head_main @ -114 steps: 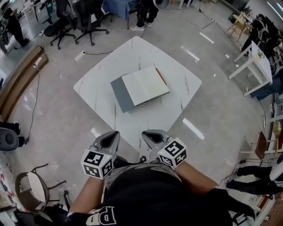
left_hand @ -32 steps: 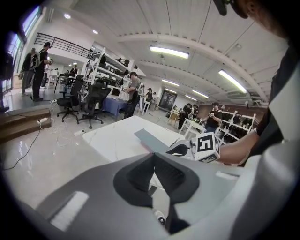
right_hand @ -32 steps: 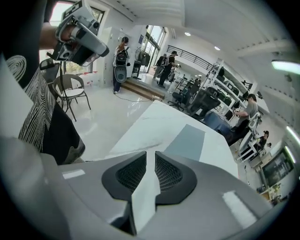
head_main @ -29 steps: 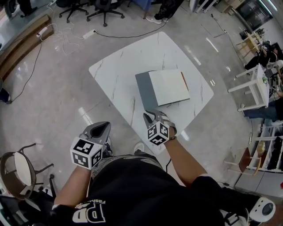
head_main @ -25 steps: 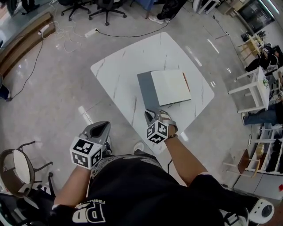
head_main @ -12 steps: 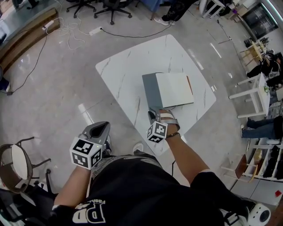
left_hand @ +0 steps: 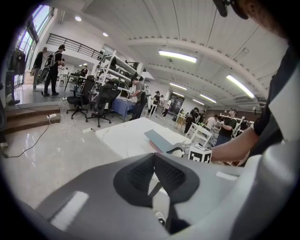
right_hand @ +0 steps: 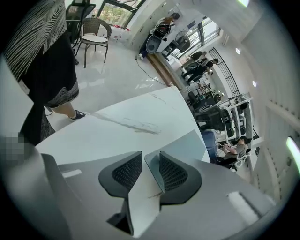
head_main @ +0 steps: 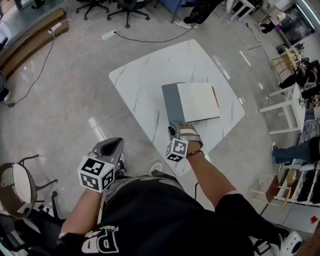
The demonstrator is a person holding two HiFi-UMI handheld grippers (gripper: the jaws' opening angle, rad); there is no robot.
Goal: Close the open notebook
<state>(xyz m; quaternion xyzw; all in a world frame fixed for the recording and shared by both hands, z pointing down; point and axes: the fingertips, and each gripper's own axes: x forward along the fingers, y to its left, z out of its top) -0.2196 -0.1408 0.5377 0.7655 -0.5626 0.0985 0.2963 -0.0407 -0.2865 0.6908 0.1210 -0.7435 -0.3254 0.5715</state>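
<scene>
Grey cover: the notebook (head_main: 197, 101) lies open at the centre of the head view, its grey cover (head_main: 171, 102) flat to the left and the pale page block to the right.
Orange edge: a thin strip shows along the pages' right side.
Desk: white marbled desk (head_main: 145, 80), one corner pointing toward the person; the notebook sits right of its middle.
Right gripper: the right gripper (head_main: 176, 129) is at the cover's lower corner; in the right gripper view its jaws (right_hand: 150, 153) are narrowed onto that corner, which fills the slim gap.
Left gripper: the left gripper (head_main: 116, 145) is at lower left of the head view, off the desk and above the floor; its pads (left_hand: 171, 173) meet at the tips, with nothing between.
Around: office chairs (head_main: 125, 7) stand along the top edge.
</scene>
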